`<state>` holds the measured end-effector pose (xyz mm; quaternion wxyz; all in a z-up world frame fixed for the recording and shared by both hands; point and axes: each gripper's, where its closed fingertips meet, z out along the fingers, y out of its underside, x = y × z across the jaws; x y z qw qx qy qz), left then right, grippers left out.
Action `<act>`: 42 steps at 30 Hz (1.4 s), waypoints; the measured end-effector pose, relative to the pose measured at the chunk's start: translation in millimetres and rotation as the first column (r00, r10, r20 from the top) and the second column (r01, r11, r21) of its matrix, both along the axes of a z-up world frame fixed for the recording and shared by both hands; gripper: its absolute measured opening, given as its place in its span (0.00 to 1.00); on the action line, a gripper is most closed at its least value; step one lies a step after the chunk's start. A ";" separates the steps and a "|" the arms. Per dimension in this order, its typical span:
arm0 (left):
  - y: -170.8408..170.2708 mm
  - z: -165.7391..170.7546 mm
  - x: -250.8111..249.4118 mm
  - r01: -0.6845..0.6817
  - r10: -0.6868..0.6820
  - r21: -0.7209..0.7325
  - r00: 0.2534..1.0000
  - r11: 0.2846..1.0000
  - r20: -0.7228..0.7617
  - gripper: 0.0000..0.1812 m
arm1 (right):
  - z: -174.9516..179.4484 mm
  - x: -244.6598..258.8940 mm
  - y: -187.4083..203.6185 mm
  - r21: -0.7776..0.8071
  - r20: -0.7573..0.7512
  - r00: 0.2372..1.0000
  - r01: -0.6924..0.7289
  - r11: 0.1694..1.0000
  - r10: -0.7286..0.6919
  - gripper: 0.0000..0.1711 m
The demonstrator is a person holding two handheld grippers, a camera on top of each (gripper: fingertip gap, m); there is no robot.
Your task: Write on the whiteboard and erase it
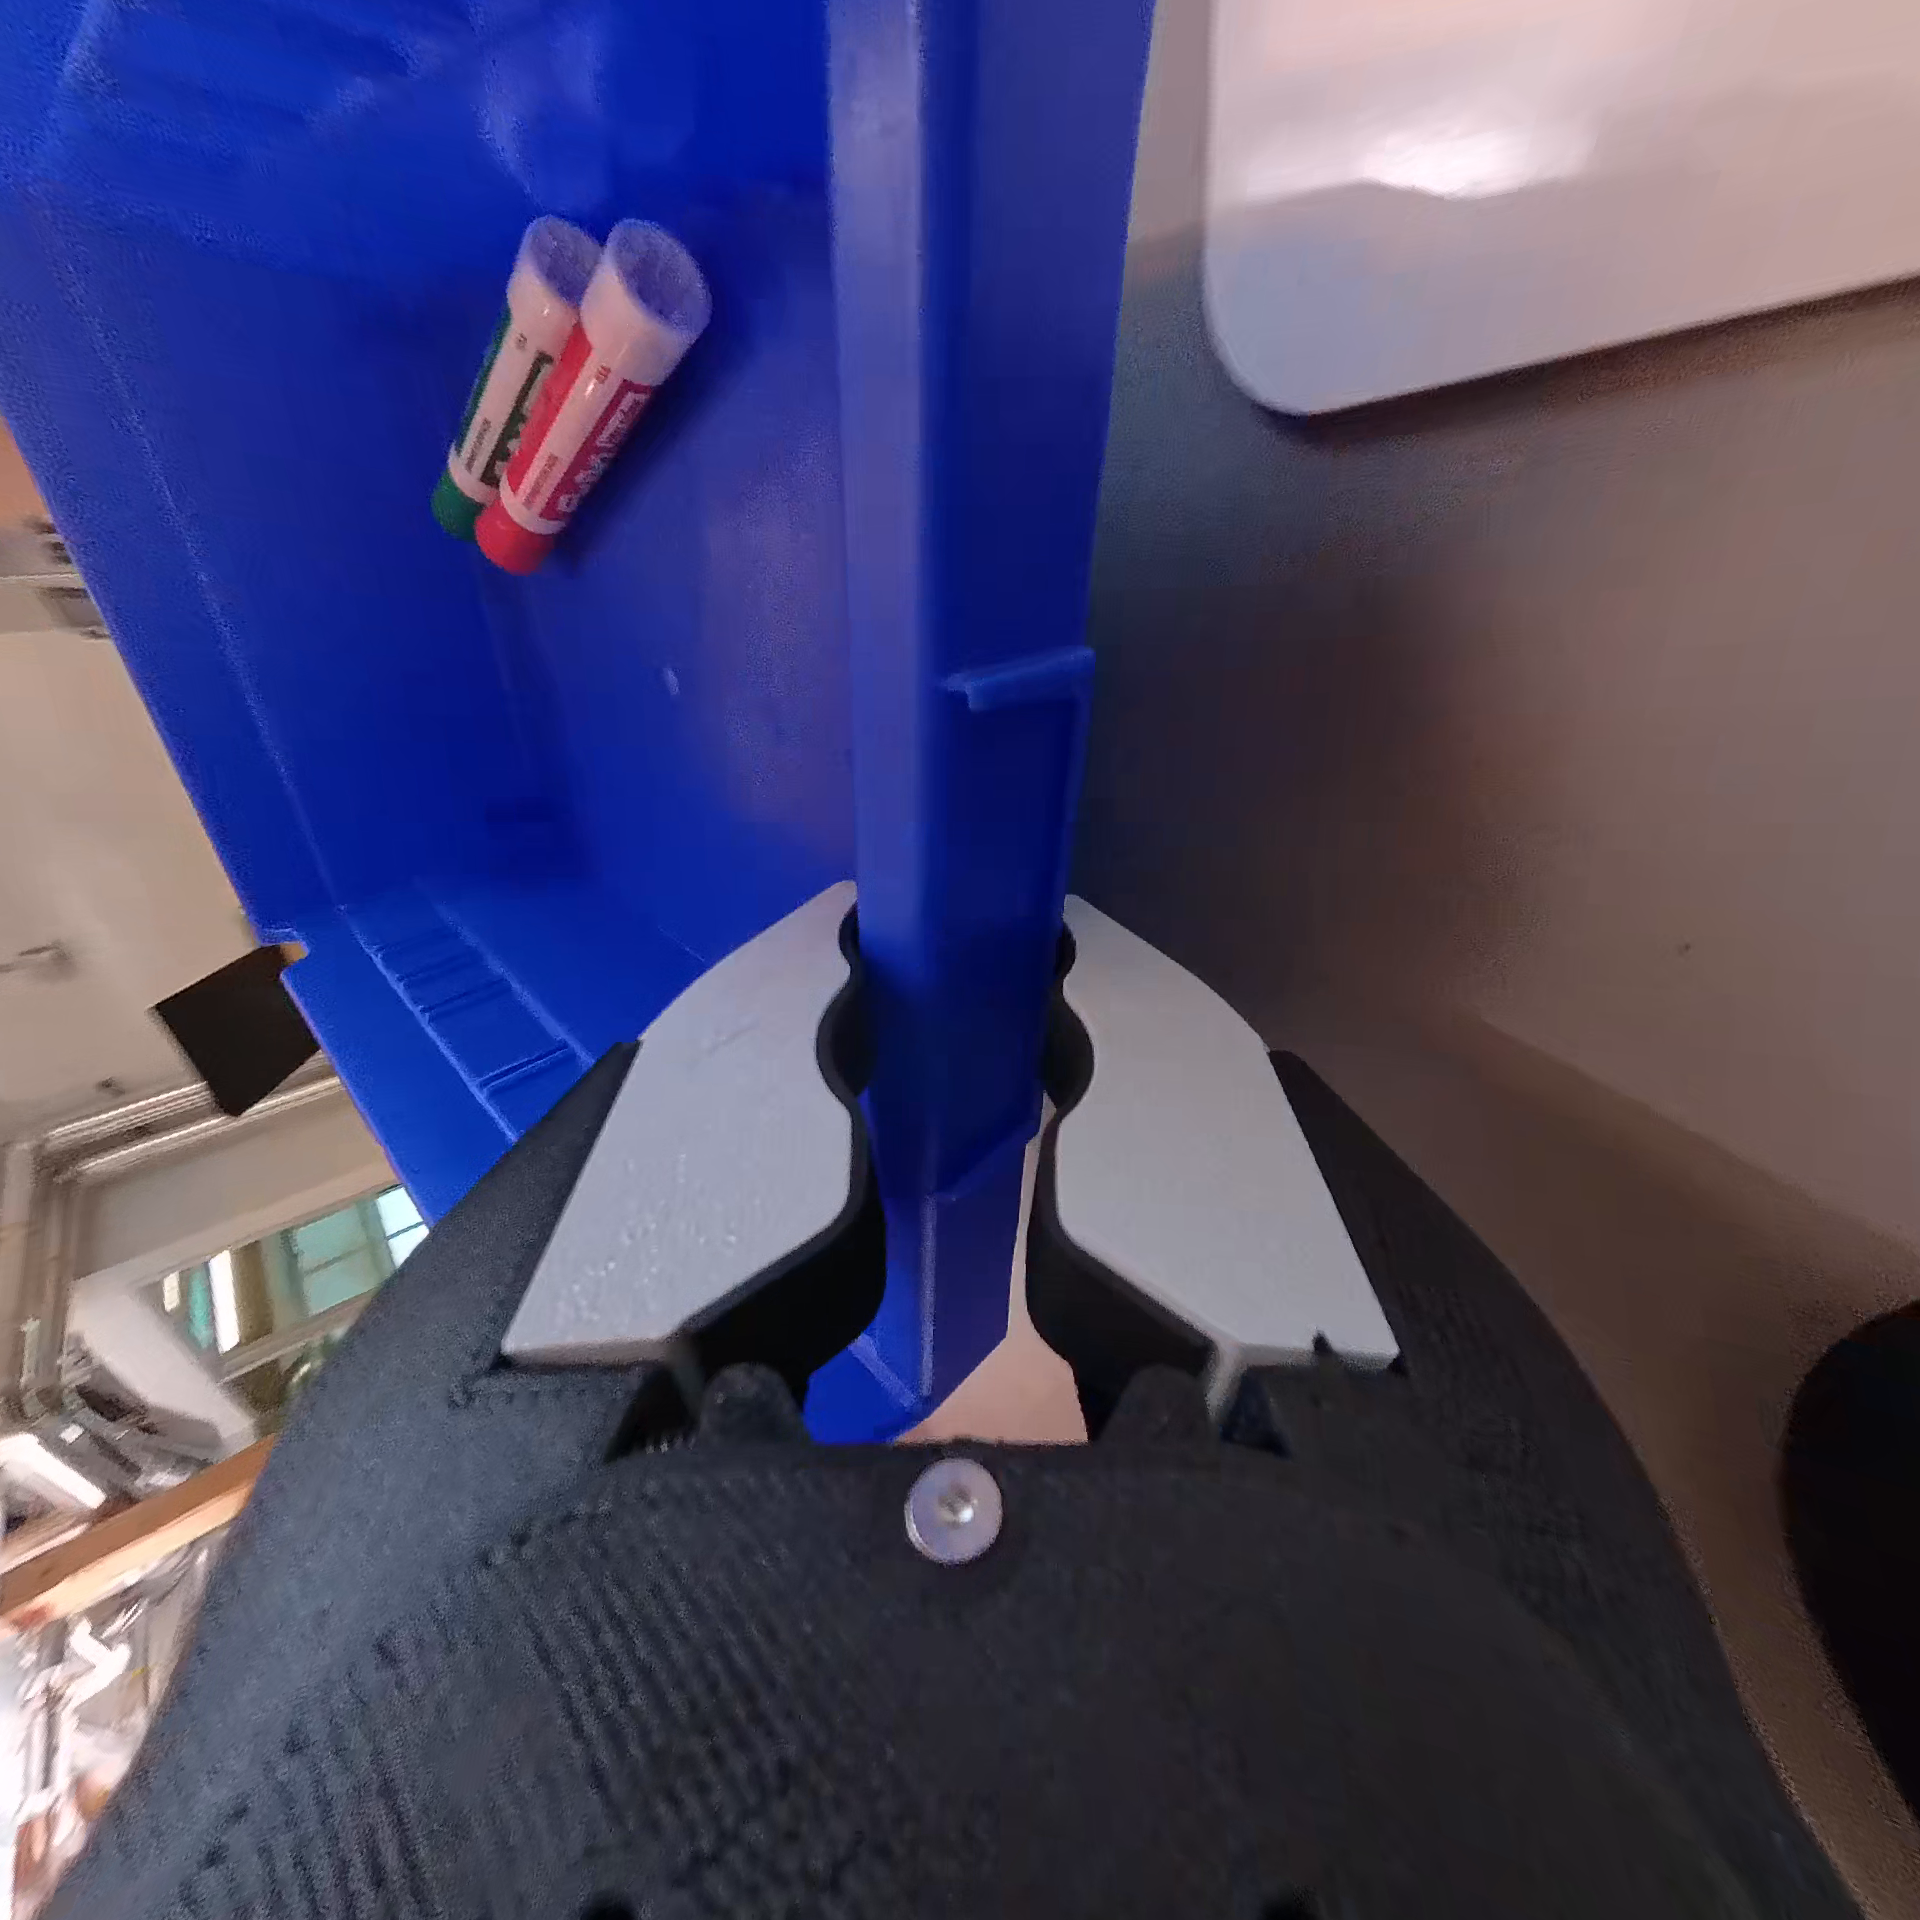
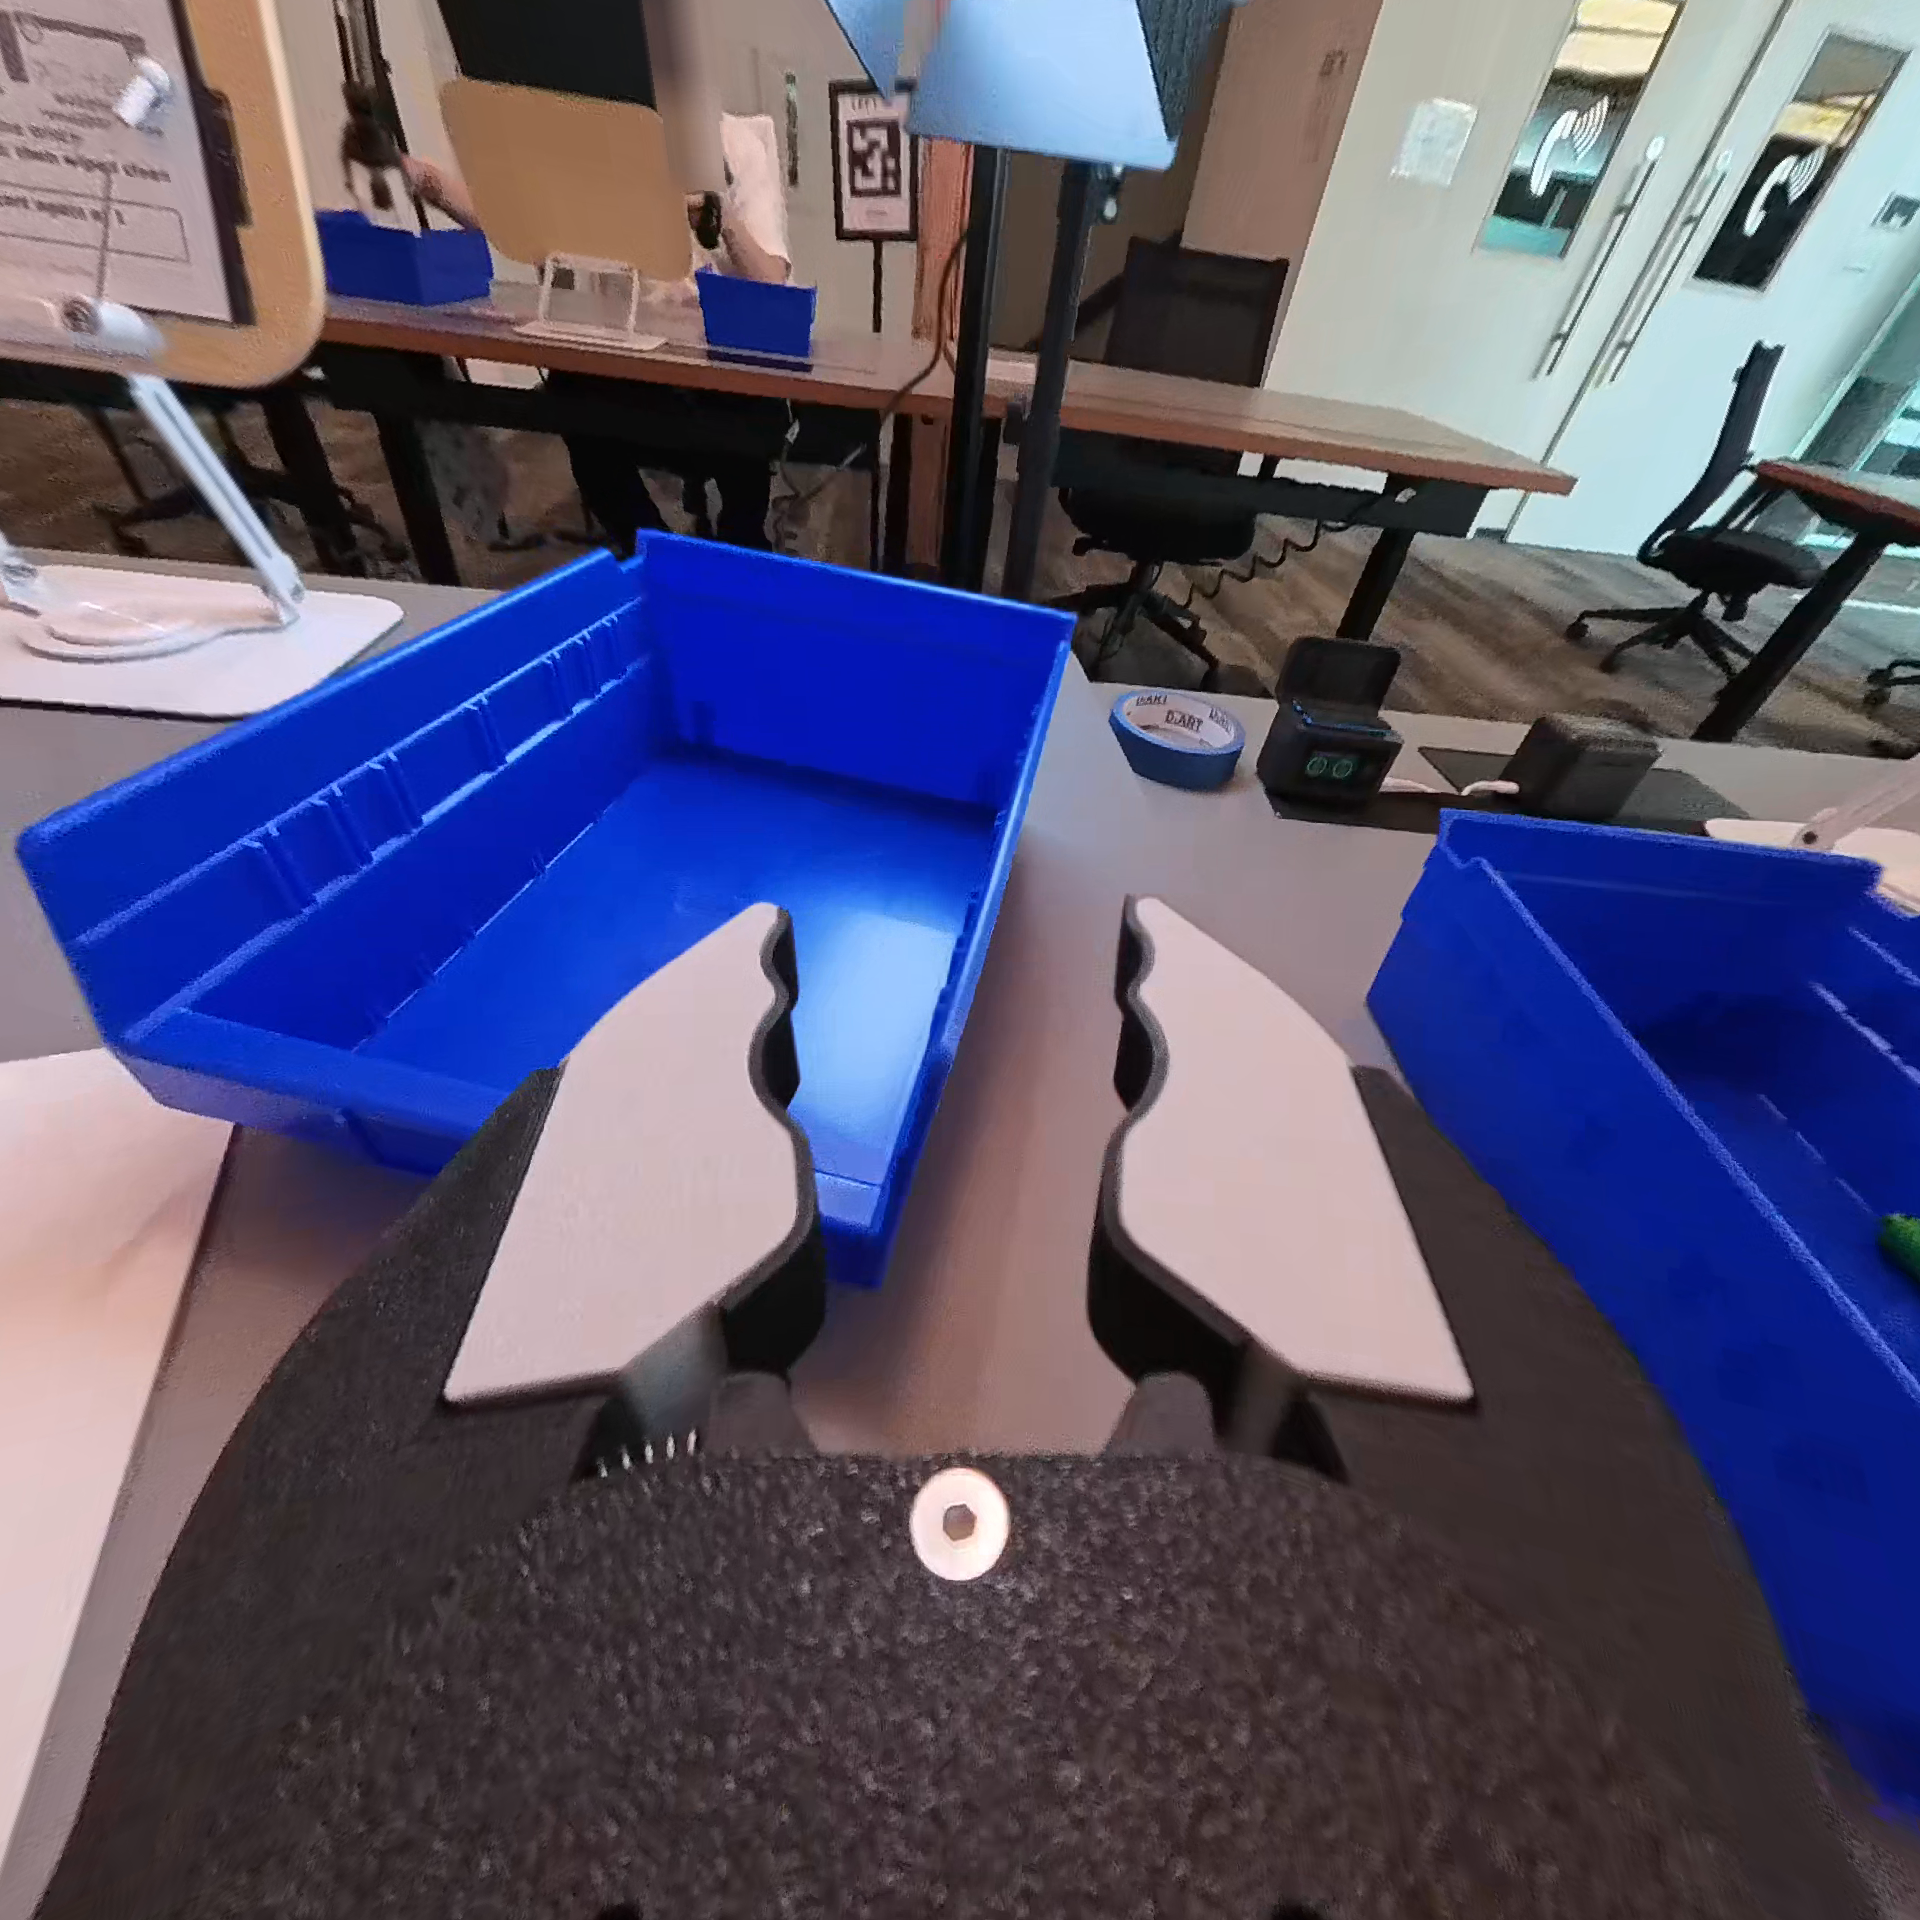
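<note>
My left gripper (image 1: 958,925) is shut on the side wall of a blue bin (image 1: 966,520), and the view is tilted. A green marker (image 1: 488,416) and a red marker (image 1: 582,416) lie side by side on the bin's floor. The white whiteboard (image 1: 1558,208) lies flat on the grey table (image 1: 1455,831) beyond the bin. My right gripper (image 2: 956,914) is open and empty, low over the table beside the near right corner of an empty blue bin (image 2: 364,831). A white sheet-like surface (image 2: 83,1299), perhaps the whiteboard, shows at the left edge.
A second blue bin (image 2: 1558,1091) stands at the right with a green object (image 2: 1901,1252) inside. A blue tape roll (image 2: 1176,736) and a black case (image 2: 1330,748) sit behind. A stand holding a board (image 2: 135,208) is at the back left. Desks, chairs and a person are farther off. The tips of one gripper are about 60 centimeters away from the tips of the other.
</note>
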<state>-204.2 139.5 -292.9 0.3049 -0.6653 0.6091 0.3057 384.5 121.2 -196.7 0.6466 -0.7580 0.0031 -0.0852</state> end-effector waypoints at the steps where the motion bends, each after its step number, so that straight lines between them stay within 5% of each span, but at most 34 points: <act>1: 0.1 7.9 -5.2 -0.002 0.002 0.049 1.000 0.999 0.005 0.17 | 5.4 -3.5 -3.2 0.013 0.017 1.000 -0.003 1.000 0.003 0.35; 8: 2.6 48.3 -80.1 -0.235 0.220 0.134 0.969 0.963 0.114 0.17 | 21.4 -41.2 -13.9 0.030 0.115 0.990 -0.080 0.996 0.076 0.34; 17: -4.8 -12.7 -186.7 -0.441 0.443 -0.077 0.896 0.894 0.020 0.17 | 15.1 -68.8 -15.0 0.013 0.134 0.979 -0.157 0.987 0.154 0.33; 29: 2.2 -29.6 -162.3 -0.232 0.252 -0.136 0.954 0.963 0.163 0.19 | -4.8 -89.7 -8.2 -0.033 0.131 0.967 -0.214 0.976 0.217 0.31; 32: 3.3 -5.0 -133.2 -0.197 0.273 -0.222 0.877 0.955 0.395 0.32 | -4.3 -91.2 -10.4 -0.029 0.130 0.966 -0.222 0.975 0.224 0.31; 34: 4.8 34.2 -96.4 -0.080 0.240 -0.274 0.744 0.959 0.624 0.35 | -1.7 -89.4 -11.8 -0.018 0.128 0.967 -0.221 0.975 0.221 0.32; 37: 31.5 81.8 -69.2 -0.015 0.248 -0.309 0.636 0.951 0.731 0.38 | 3.1 -86.3 -10.9 -0.004 0.103 0.969 -0.224 0.975 0.223 0.32; 42: 116.1 70.4 -58.7 -0.100 0.424 -0.520 0.717 0.848 0.554 0.40 | 17.4 -90.5 -13.9 0.009 0.085 0.966 -0.247 0.969 0.245 0.33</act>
